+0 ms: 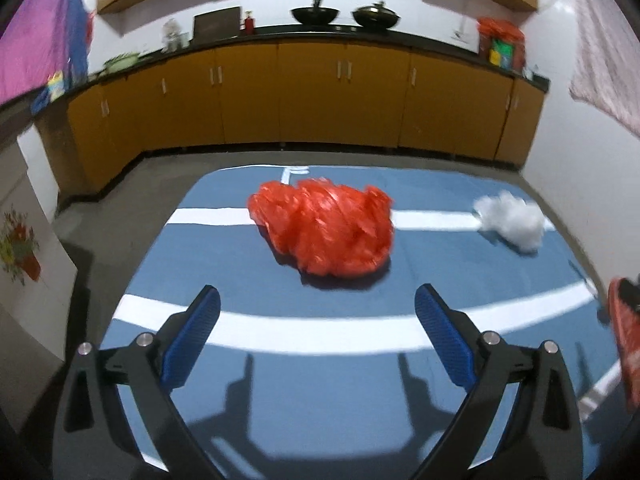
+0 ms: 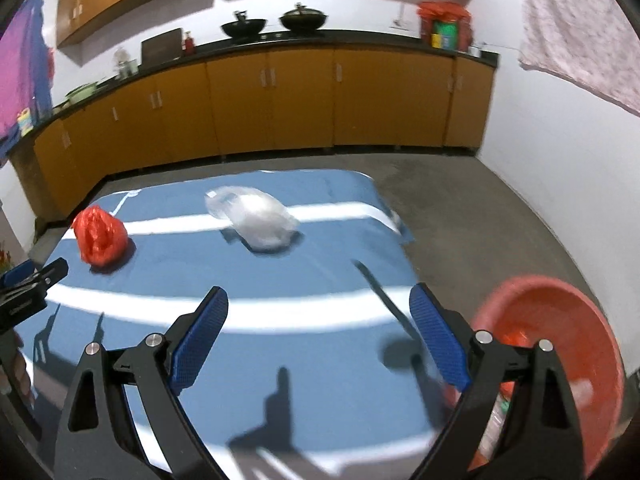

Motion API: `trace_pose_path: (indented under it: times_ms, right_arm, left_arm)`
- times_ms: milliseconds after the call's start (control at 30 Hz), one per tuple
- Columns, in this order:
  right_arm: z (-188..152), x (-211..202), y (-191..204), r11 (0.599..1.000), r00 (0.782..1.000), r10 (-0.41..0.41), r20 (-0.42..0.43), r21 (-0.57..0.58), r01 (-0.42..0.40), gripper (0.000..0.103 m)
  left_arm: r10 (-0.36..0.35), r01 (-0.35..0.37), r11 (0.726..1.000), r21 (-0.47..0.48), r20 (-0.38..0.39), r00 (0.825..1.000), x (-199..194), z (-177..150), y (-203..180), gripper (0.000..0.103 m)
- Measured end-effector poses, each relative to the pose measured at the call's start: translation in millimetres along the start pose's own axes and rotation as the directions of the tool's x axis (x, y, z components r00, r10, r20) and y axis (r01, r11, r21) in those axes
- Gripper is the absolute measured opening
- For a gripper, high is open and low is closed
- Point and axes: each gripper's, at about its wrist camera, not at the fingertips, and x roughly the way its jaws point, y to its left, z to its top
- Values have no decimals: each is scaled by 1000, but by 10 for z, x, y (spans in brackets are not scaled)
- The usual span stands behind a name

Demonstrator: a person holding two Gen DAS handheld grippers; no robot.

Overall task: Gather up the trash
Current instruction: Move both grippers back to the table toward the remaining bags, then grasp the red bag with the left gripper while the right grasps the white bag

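Observation:
A crumpled red plastic bag (image 1: 324, 228) lies on the blue cloth with white stripes (image 1: 304, 380), just ahead of my left gripper (image 1: 318, 300), which is open and holds nothing. A crumpled clear plastic bag (image 1: 510, 220) lies further right. In the right wrist view the clear bag (image 2: 256, 218) sits ahead of my right gripper (image 2: 318, 300), open and empty, with the red bag (image 2: 100, 238) at far left. A red basin (image 2: 560, 344) with some trash inside stands on the floor at the right. One finger of the left gripper (image 2: 34, 276) shows at the left edge.
Orange cabinets (image 1: 312, 96) under a dark counter with woks (image 1: 316, 14) line the far wall. Grey concrete floor (image 2: 480, 208) surrounds the cloth. A red bag of goods (image 2: 444, 26) sits on the counter's right end. A pink cloth (image 2: 580, 40) hangs at the right.

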Motion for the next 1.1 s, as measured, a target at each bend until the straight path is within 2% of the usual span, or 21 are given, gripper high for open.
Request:
trace_pose_path:
  times_ms: [200, 367, 467, 567, 633, 767, 833, 900, 933, 1033, 1100]
  right_arm:
    - [352, 615, 253, 999, 999, 32, -28, -3, -32, 90]
    - [493, 1007, 367, 998, 996, 33, -80, -45, -36, 88]
    - [469, 1102, 376, 997, 993, 40, -111, -64, -48, 83]
    - [409, 1172, 390, 994, 988, 49, -148, -92, -63, 73]
    - [386, 1203, 374, 992, 980, 79, -182, -80, -95, 60]
    - [363, 1185, 304, 990, 974, 113, -199, -56, -126, 51]
    - [346, 1177, 299, 989, 971, 121, -204, -54, -134, 47]
    - [330, 1152, 287, 989, 970, 125, -206, -51, -138, 43]
    - [320, 1132, 277, 989, 970, 128, -207, -50, -141, 42]
    - [298, 1091, 250, 988, 968, 136, -213, -42, -148, 39]
    - [295, 1084, 276, 988, 967, 139, -214, -35, -150, 37]
  left_arm:
    - [-20, 21, 998, -57, 14, 1000, 223, 257, -11, 99]
    - [-3, 1, 998, -55, -33, 999, 538, 387, -61, 99]
    - [3, -8, 998, -60, -81, 997, 738, 426, -61, 99]
    - [-13, 4, 997, -82, -118, 993, 888, 460, -58, 99]
    - [-28, 18, 997, -81, -129, 991, 947, 480, -70, 99]
    - [-55, 47, 997, -68, -119, 991, 1013, 537, -105, 96]
    - [-70, 64, 997, -53, -114, 991, 1032, 536, -96, 81]
    - [-83, 80, 996, -26, -111, 990, 1037, 536, -134, 72]
    - [-86, 85, 996, -17, -106, 991, 1034, 531, -153, 63]
    - [-113, 113, 994, -2, -102, 988, 1032, 511, -162, 47]
    - [-123, 124, 992, 7, -96, 988, 1040, 496, -166, 40]
